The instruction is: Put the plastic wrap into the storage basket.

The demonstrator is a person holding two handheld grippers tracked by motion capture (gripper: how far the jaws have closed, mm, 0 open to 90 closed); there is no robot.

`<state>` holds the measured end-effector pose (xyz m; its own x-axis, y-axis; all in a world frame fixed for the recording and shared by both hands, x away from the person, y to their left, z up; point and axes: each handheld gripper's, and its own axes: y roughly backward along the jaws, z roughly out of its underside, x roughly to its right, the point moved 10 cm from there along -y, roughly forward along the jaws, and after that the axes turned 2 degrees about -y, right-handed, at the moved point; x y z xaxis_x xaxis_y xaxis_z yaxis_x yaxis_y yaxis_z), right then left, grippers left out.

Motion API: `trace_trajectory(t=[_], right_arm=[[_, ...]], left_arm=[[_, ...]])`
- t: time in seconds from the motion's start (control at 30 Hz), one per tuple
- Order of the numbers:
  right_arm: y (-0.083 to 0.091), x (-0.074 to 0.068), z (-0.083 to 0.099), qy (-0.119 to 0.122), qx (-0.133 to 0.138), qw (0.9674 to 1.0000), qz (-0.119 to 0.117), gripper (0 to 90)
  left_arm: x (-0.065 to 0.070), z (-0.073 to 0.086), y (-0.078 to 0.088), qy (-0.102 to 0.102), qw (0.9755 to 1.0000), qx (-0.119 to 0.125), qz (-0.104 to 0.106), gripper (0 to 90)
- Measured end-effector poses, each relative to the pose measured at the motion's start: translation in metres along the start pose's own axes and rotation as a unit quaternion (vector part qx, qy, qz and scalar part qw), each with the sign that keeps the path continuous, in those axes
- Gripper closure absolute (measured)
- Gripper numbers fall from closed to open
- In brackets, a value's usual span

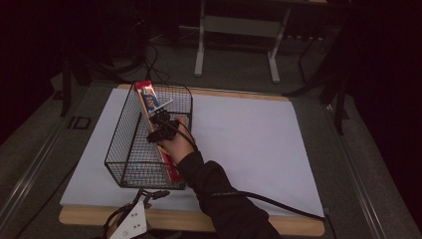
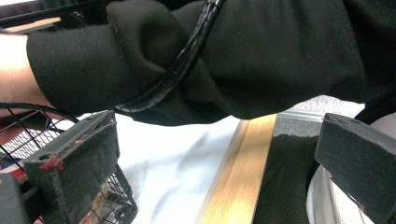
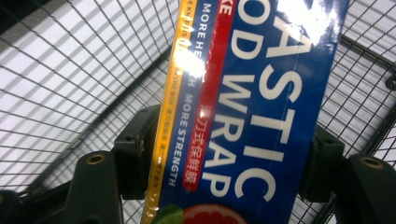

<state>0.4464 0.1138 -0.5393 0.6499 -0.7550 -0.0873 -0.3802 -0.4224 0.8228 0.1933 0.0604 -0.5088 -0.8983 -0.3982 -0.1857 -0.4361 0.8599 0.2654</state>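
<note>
On the white sheet covering the wooden table, a black wire-mesh basket sits left of centre, rectangular, open top, thin grid walls. A long flat box of plastic wrap leans inside it along the right wall, far end poking up over the rim. The box is glossy card: blue face, red band, yellow edge strip, white block lettering, with glare spots in the right gripper view.

The right gripper reaches into the basket from above, held by a hand in a black knit sleeve. Its jaws are clamped on the box, one black pad on each long edge; mesh is visible behind and to both sides. A black cable trails off the sleeve toward the table's right front corner.

The left gripper sits low at the table's front edge, just in front of the basket, grey triangular plate on top. Jaws are spread wide, nothing between them. Its pads are dark, felt-like blocks, the near one scuffed with red marks. Past them: the sleeve with the ribbed cable, basket corner, the sheet, a strip of light wood edge.
</note>
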Motion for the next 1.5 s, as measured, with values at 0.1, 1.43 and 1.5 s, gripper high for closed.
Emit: trace_trajectory(t=[0.1, 1.43, 1.5], right_arm=[[-0.008, 0.001, 0.003, -0.005, -0.008, 1.0000, -0.001, 34.3], [0.063, 0.018, -0.005, 0.035, 0.074, 0.9954, -0.049, 13.9], [0.070, 0.022, -0.002, 0.030, 0.076, 0.9948, -0.060, 14.0]], left_arm=[[0.000, 0.000, 0.000, 0.000, 1.0000, 0.000, 0.000, 0.2], [0.001, 0.004, -0.004, 0.001, 0.9999, -0.012, 0.001, 0.2], [0.001, 0.005, -0.004, 0.001, 0.9999, -0.014, 0.001, 0.1]])
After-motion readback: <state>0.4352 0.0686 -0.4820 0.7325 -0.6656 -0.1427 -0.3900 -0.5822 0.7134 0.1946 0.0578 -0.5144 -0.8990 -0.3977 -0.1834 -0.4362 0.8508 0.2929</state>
